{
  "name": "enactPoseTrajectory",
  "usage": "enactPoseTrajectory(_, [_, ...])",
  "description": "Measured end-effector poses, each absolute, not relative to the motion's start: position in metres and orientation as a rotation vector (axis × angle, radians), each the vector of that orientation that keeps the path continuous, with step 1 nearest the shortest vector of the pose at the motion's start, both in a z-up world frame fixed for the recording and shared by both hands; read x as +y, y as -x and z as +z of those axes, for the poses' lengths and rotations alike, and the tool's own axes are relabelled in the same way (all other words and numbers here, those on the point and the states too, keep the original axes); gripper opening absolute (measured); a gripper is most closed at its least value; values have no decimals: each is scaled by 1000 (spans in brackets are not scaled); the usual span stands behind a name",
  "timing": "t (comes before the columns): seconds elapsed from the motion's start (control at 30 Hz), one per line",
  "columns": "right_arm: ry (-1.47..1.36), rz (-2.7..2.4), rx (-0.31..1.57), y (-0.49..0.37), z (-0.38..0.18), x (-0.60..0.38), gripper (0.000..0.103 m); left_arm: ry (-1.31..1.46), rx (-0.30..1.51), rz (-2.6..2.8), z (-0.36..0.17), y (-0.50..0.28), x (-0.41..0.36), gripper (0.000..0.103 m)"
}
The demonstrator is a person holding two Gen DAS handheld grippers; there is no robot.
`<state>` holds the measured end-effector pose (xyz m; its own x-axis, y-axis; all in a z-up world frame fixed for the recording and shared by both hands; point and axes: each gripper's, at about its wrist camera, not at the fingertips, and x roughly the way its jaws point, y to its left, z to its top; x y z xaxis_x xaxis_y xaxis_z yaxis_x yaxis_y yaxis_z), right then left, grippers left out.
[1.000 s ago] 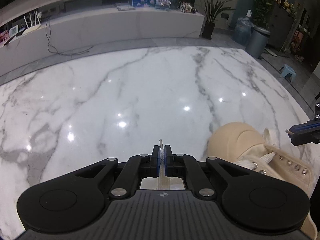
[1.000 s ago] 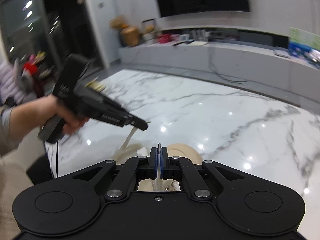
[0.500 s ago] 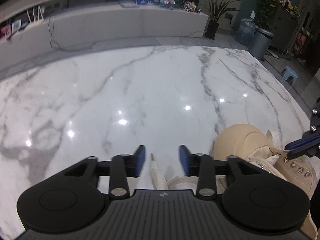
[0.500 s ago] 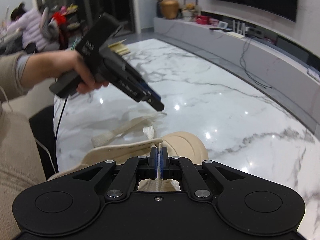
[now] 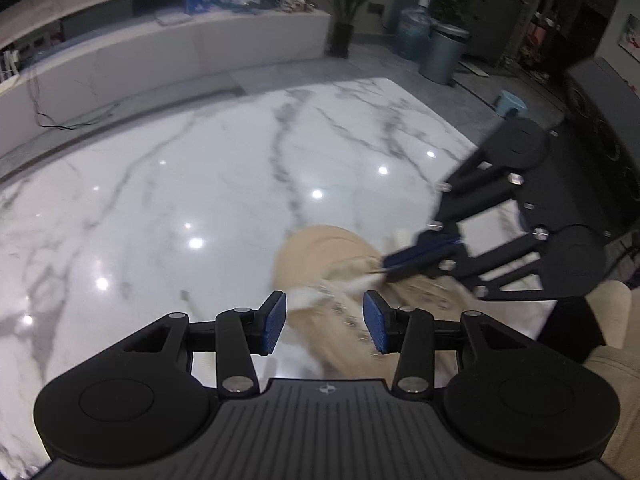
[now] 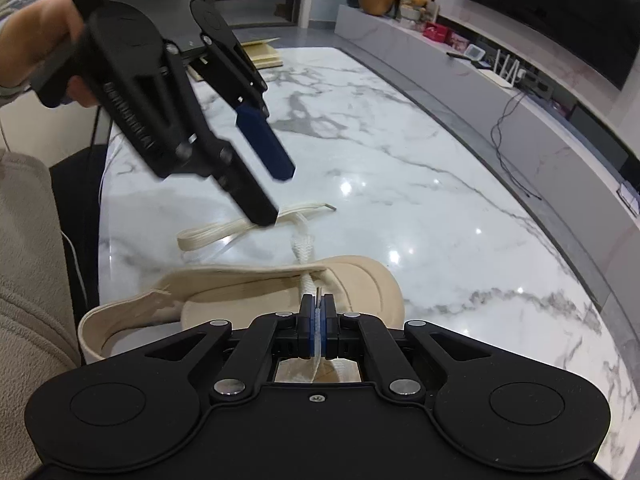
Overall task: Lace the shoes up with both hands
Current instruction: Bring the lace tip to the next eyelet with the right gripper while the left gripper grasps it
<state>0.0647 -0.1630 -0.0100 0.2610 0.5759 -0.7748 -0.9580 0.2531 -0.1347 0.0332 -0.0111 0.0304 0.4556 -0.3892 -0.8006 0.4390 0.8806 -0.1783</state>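
Observation:
A beige lace-up shoe (image 5: 320, 252) lies on the white marble table (image 5: 200, 180); it shows blurred in the left wrist view. My left gripper (image 5: 325, 326) is open and hovers just before the shoe's eyelet rows, nothing between its blue pads. My right gripper (image 6: 318, 316) is shut on one end of the cream lace (image 6: 307, 290) above the shoe (image 6: 360, 280). The other lace end (image 6: 224, 232) lies slack on the table beside the shoe. In the right wrist view the left gripper (image 6: 274, 192) hangs open over that slack end, held by a hand (image 6: 36, 40).
A stack of books (image 6: 260, 54) sits at the table's far end. A low marble bench (image 5: 160, 60) runs along the wall. A grey bin (image 5: 442, 54) and a potted plant (image 5: 344, 12) stand on the floor beyond. A beige sleeve (image 6: 24, 240) is at the left.
My left gripper opened and let go of the lace, which now lies on the table, then swung right toward the shoe. The right gripper stayed shut on its lace end.

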Motion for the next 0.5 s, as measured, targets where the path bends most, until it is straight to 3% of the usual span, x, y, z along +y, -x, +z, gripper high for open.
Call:
enactPoseTrajectory(0.2, [722, 1170, 652, -61, -12, -158, 1, -97, 999, -522, 23, -33, -21, 40])
enactPoseTrajectory(0.3, [734, 1176, 641, -60, -13, -155, 1, -117, 1012, -527, 19, -34, -26, 16])
enactPoseTrajectory(0.5, [760, 1190, 621, -59, -15, -148, 1, -147, 1034, -529, 12, -34, -32, 12])
